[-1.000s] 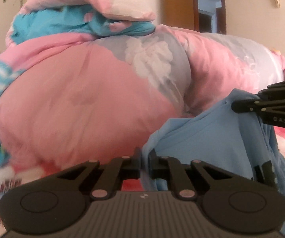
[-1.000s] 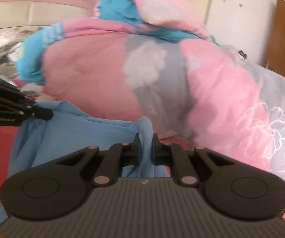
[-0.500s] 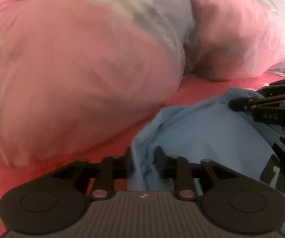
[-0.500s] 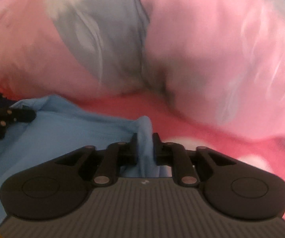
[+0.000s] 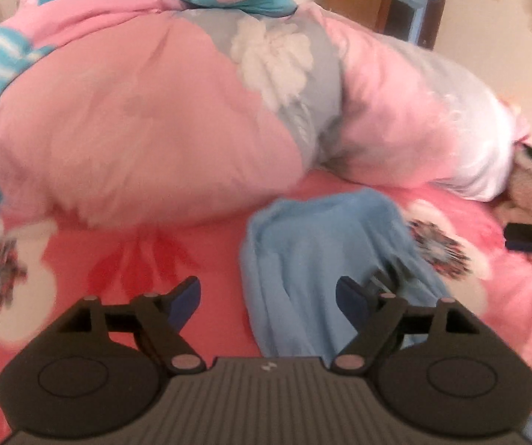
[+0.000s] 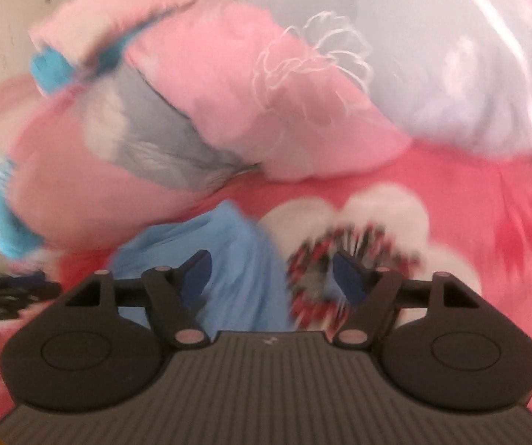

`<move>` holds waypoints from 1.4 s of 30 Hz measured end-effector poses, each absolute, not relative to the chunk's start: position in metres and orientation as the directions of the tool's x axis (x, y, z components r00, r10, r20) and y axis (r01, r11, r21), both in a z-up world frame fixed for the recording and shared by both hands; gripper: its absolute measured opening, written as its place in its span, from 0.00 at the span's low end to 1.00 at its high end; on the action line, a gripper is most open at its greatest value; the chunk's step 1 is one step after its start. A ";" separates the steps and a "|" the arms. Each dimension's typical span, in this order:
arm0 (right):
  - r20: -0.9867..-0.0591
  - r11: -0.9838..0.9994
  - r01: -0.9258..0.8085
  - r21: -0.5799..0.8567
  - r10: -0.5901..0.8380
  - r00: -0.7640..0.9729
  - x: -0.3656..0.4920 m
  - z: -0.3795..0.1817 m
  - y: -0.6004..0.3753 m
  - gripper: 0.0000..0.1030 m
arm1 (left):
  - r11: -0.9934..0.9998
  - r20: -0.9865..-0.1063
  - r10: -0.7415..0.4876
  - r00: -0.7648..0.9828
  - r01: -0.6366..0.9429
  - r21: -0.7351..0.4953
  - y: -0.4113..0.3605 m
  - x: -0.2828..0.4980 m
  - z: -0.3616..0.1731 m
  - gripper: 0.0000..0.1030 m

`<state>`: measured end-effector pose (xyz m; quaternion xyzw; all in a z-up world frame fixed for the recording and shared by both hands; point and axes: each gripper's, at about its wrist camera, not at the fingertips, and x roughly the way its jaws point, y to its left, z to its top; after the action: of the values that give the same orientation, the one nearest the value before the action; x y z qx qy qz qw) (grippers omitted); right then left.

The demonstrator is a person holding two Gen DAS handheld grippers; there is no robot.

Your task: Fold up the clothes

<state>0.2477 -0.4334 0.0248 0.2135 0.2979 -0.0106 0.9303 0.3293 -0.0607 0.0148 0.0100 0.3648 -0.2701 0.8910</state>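
blue shirt (image 5: 325,259) apparently lies lengthwise away; left gripper (image 5: 267,296) and right gripper (image 6: 271,274) just released it.

We see both views lit softly and evenly, with no glare and only a faint shadow under the duvet (image 5: 147,141). Fisheye bending rounds the edges and darkens the corners. Motion blur smears the right wrist view more heavily.

Left gripper (image 5: 267,296): matte black body w/ ribbed grey-black centre plate, small pale logo, two round side discs, pinkish pivot pins, dark blue pads on fingers (image 5: 186,298). Right gripper (image 6: 271,272): same build, blurred.
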 end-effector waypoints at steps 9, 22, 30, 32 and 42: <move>-0.284 0.478 -0.034 0.878 0.576 0.766 0.119 -0.007 -0.375 0.75 | 0.812 -0.719 -0.493 0.490 0.555 -0.178 -0.045 0.245 -0.027 0.79; -0.400 0.808 -0.134 0.574 0.420 0.815 0.089 -0.065 -0.302 0.55 | 0.852 -0.709 -0.299 0.638 0.514 0.103 -0.055 0.226 -0.053 0.09; -0.341 0.750 -0.159 0.642 0.465 0.817 0.079 -0.073 -0.314 0.51 | 0.930 -0.646 -0.106 0.756 0.305 0.204 -0.012 0.272 -0.013 0.08; -0.335 0.743 -0.161 0.650 0.470 0.816 0.078 -0.073 -0.315 0.51 | 0.938 -0.632 -0.053 0.773 0.256 0.235 -0.005 0.289 -0.008 0.09; -0.373 0.757 -0.147 0.637 0.469 0.800 0.076 -0.074 -0.313 0.50 | 0.856 -0.568 0.164 0.806 0.170 0.489 -0.024 0.345 -0.047 0.09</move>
<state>0.0763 -0.3128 -0.0744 0.3038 0.2655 0.1712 0.8988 0.3450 -0.0243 -0.0474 0.2688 0.3111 -0.0017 0.9116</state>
